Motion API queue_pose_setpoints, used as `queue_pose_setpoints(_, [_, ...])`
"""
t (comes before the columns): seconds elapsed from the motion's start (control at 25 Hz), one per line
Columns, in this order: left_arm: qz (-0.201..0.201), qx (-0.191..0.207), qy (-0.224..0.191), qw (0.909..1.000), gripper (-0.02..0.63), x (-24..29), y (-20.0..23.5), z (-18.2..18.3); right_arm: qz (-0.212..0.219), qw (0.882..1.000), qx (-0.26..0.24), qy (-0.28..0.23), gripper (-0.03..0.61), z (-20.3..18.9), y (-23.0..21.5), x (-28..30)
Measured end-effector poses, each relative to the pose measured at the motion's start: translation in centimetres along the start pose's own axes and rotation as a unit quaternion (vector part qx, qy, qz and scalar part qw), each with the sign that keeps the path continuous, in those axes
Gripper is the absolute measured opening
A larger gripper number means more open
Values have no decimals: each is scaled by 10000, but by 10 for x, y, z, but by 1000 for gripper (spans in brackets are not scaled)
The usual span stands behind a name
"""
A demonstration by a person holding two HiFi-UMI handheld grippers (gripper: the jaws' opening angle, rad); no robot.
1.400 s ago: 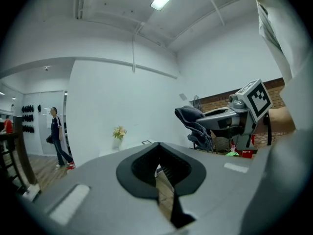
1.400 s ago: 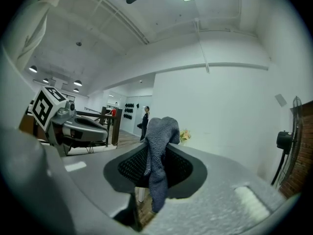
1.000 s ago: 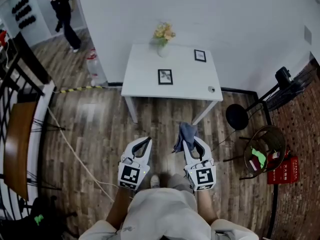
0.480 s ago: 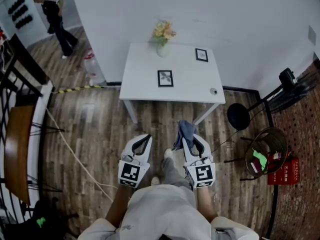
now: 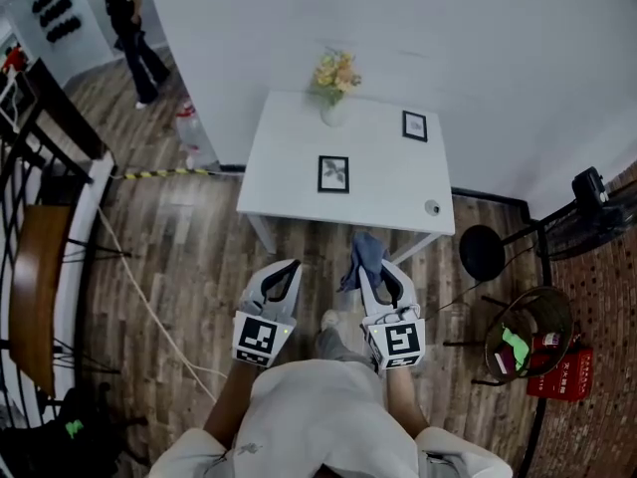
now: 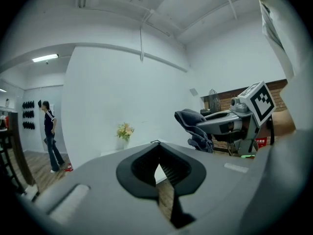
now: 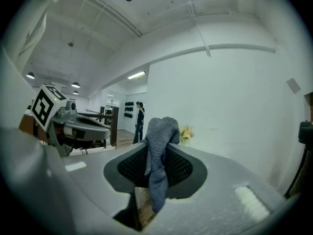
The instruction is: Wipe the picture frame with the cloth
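The cloth [image 5: 365, 255] is held by the right gripper [image 5: 375, 273], whose jaws are closed on it; in the right gripper view the grey fabric is seen pinched between them, bunched above the tips with a tail hanging below. The left gripper [image 5: 288, 270] is carried beside it at the lower middle of the head view. Its jaws are brought together at the tips and nothing is held between them. Two picture frames are seen on the white table [image 5: 284, 172] in the upper middle of the head view. The nearer picture frame [image 5: 333, 173] is placed about the middle of the tabletop, and the farther picture frame [image 5: 415, 125] towards its upper right, by the wall. Which one is meant cannot be told from the task, though the nearer is judged the likelier. That frame lies straight up the picture from the grippers, well apart from both, with the table's near edge and a strip of wooden floor [image 5: 199, 257] between. It is set on a line between the two grippers, slightly left of the cloth, so the right gripper is judged a little the nearer. Its slightly longer side runs away from the person. A reach forward and a touch leftward with the cloth is judged to be called for.
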State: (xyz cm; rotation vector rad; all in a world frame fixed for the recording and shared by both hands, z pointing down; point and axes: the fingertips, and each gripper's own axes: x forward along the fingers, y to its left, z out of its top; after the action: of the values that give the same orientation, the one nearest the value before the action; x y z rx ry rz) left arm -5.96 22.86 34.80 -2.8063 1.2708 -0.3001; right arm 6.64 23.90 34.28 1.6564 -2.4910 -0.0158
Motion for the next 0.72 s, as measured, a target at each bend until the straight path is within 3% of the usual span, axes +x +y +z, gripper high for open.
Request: queue_pose_setpoints(0.72, [635,-108,307,9975,20,106,28,5,680,9975,178,62,98,-10,-92,91])
